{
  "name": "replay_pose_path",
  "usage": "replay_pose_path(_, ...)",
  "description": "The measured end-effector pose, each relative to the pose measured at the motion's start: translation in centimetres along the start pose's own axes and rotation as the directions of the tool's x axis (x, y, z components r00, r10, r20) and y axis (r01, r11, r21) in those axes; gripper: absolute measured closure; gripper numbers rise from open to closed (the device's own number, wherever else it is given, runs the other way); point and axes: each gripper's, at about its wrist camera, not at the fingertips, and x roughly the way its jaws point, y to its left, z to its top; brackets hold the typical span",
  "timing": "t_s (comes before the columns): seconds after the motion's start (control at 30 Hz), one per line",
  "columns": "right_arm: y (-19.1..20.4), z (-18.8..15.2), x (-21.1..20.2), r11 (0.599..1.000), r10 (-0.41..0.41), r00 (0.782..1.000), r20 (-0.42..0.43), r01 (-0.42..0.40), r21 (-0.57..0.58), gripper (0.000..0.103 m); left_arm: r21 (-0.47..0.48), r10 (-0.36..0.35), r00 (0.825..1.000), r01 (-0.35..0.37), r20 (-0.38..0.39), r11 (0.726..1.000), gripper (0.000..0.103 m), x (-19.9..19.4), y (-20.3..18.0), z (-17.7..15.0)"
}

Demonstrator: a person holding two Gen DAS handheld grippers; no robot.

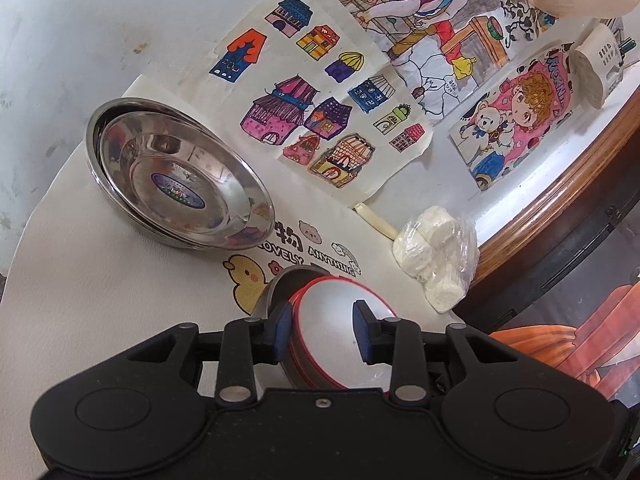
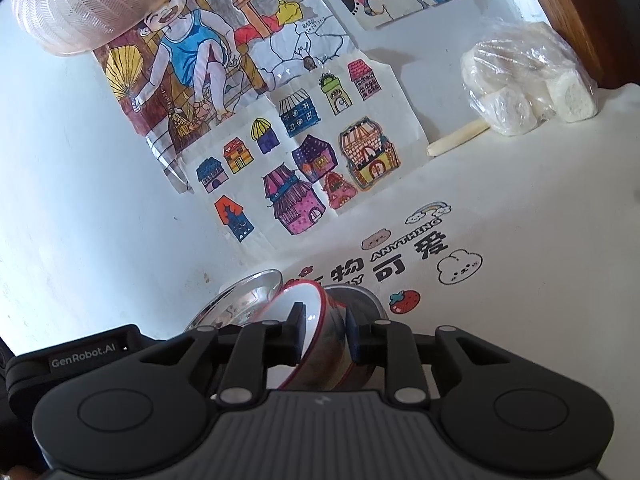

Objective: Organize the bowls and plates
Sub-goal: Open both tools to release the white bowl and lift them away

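Bowls (image 1: 340,332) with red rims sat pinched by left gripper (image 1: 322,330) and right gripper (image 2: 323,334) (nesting underway), needing release onto worktop (image 1: 100,300).

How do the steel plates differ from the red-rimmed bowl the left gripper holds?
The steel plates are wide, shallow and mirror-shiny; the red-rimmed bowl is deeper, with a matte grey inside. The plates lie flat on the mat, stacked in each other; the bowl is tilted on edge between the left gripper's fingers. The top plate has a blue sticker at its centre; the bowl has a red rim line. Both are round.
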Motion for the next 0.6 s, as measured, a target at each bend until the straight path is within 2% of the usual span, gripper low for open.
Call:
replay_pose_path(0.07, 0.1, 0.0, -0.2, 1.000, -0.005, 1.000, 0.010, 0.005, -0.010, 0.069, 0.007, -0.014, 1.000, 0.014, 0.011, 1.000, 0.067, -0.1, -0.1, -0.1)
replay_pose_path(0.13, 0.2, 0.0, -0.4, 1.000, -0.003, 1.000, 0.031, 0.003, -0.022, 0.068, 0.023, -0.026, 0.999, 0.025, 0.029, 0.999, 0.064, -0.4, -0.3, -0.1)
replay_pose_path(0.23, 0.4, 0.0, -0.8, 0.999, 0.009, 0.999, 0.051, -0.007, -0.034, 0.067, 0.035, -0.040, 0.997, 0.038, 0.066, 0.999, 0.052, -0.9, -0.6, -0.2)
replay_pose_path(0.3, 0.5, 0.0, -1.0, 0.999, 0.014, 0.998, 0.065, -0.011, -0.040, 0.067, 0.038, -0.042, 0.995, 0.039, 0.090, 0.998, 0.041, -1.2, -0.6, -0.2)
replay_pose_path(0.33, 0.5, 0.0, -1.1, 0.999, 0.016, 0.997, 0.073, -0.013, -0.041, 0.063, 0.037, -0.041, 0.994, 0.038, 0.105, 0.999, 0.037, -1.4, -0.6, -0.2)
replay_pose_path(0.4, 0.4, 0.0, -1.4, 0.999, 0.018, 0.996, 0.090, -0.015, -0.036, 0.054, 0.032, -0.036, 0.989, 0.032, 0.142, 0.999, 0.022, -1.8, -0.6, -0.3)
replay_pose_path(0.43, 0.3, 0.0, -1.5, 0.999, 0.020, 0.995, 0.101, -0.017, -0.031, 0.048, 0.031, -0.029, 0.986, 0.024, 0.161, 0.999, 0.018, -2.1, -0.6, -0.3)
replay_pose_path(0.5, 0.0, 0.1, -1.9, 1.000, 0.023, 0.992, 0.122, -0.021, -0.020, 0.036, 0.033, -0.018, 0.980, 0.011, 0.197, 0.999, 0.001, -2.5, -0.7, -0.3)
replay_pose_path(0.57, -0.2, 0.1, -2.3, 1.000, 0.021, 0.990, 0.140, -0.020, -0.009, 0.014, 0.038, -0.007, 0.974, -0.002, 0.228, 0.999, 0.001, -2.8, -0.8, -0.3)
replay_pose_path(0.6, -0.4, 0.1, -2.5, 1.000, 0.020, 0.988, 0.152, -0.020, -0.002, 0.010, 0.044, -0.003, 0.972, -0.008, 0.234, 0.999, 0.001, -2.9, -0.9, -0.3)
